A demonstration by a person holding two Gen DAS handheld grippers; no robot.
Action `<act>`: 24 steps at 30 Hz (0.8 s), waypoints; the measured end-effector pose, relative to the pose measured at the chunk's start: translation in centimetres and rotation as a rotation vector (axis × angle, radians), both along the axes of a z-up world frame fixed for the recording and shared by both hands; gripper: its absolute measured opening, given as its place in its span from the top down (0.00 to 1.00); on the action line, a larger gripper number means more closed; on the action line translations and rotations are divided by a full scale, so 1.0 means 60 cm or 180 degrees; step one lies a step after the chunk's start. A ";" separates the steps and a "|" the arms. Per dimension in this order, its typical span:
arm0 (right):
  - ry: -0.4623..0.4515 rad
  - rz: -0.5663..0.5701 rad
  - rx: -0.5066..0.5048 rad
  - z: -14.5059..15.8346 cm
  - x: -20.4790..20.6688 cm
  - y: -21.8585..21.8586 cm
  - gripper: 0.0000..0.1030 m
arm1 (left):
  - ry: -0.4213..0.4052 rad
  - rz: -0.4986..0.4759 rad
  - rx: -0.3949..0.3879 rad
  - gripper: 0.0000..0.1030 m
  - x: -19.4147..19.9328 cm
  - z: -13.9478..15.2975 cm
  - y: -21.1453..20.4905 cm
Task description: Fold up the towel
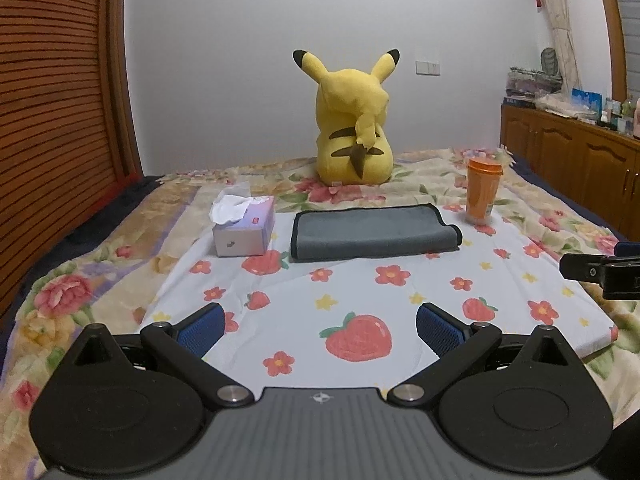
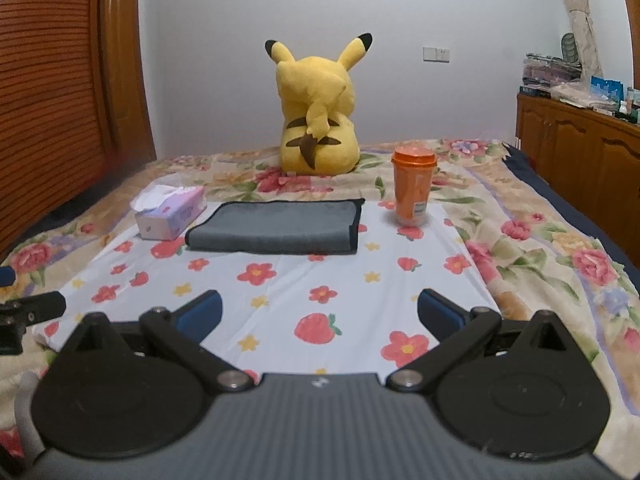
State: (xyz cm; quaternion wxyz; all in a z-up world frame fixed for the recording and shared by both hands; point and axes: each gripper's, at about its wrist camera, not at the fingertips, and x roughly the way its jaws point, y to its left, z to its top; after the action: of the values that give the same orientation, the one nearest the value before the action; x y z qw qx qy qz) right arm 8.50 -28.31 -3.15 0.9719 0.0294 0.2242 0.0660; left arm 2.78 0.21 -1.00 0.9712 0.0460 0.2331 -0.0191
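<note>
A: Towel [image 1: 374,232] – grey w/ black trim, lying flat on the strawberry-print cloth [image 1: 360,292] on the bed [image 2: 540,240], between the tissue box [image 1: 244,226] and the orange cup [image 1: 482,190]. Looks folded into a long strip already, maybe one more fold to go, judging by the shape.

B: Tongs?

A: Left tongs [image 1: 320,326] spread wide, nothing in them, low over the near part of the cloth. Right tongs [image 2: 320,312] same: wide, empty, well short of the towel. Each shows at the edge of the other's view, so they sit side by side.

B: Risks from here?

A: Few. Cup stands just beside the towel's right end, tall and narrow on soft bedding. A wide swing w/ the right tongs while lifting that end could knock it over. Can't tell if there's liquid inside.

B: And the left end?

A: Tissue box sits close to that corner. Probably just gets nudged, no real harm. Bigger worry: pinching too deep and grabbing the print cloth along w/ the towel, since both are thin and lie flush. Then the whole sheet drags.

B: Anything else?

A: Grabbing only the top layer would undo the fold. The plush toy [image 2: 316,108] is behind, well apart, no issue.
</note>
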 end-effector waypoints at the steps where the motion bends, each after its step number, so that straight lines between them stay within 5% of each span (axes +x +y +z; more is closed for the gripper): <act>1: -0.0023 -0.0003 -0.0001 0.001 -0.002 0.000 0.00 | -0.0017 -0.0005 -0.0005 0.00 0.000 0.001 0.001; 24: -0.0387 -0.0061 -0.0038 0.015 -0.023 -0.005 0.00 | -0.0260 -0.0007 -0.0046 0.00 -0.016 0.016 0.002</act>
State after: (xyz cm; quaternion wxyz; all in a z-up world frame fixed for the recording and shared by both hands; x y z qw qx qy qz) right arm 7.11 -28.63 -2.26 0.9844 0.0217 0.1648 0.0571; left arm 1.83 0.31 -0.03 0.9802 0.0400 0.1931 -0.0200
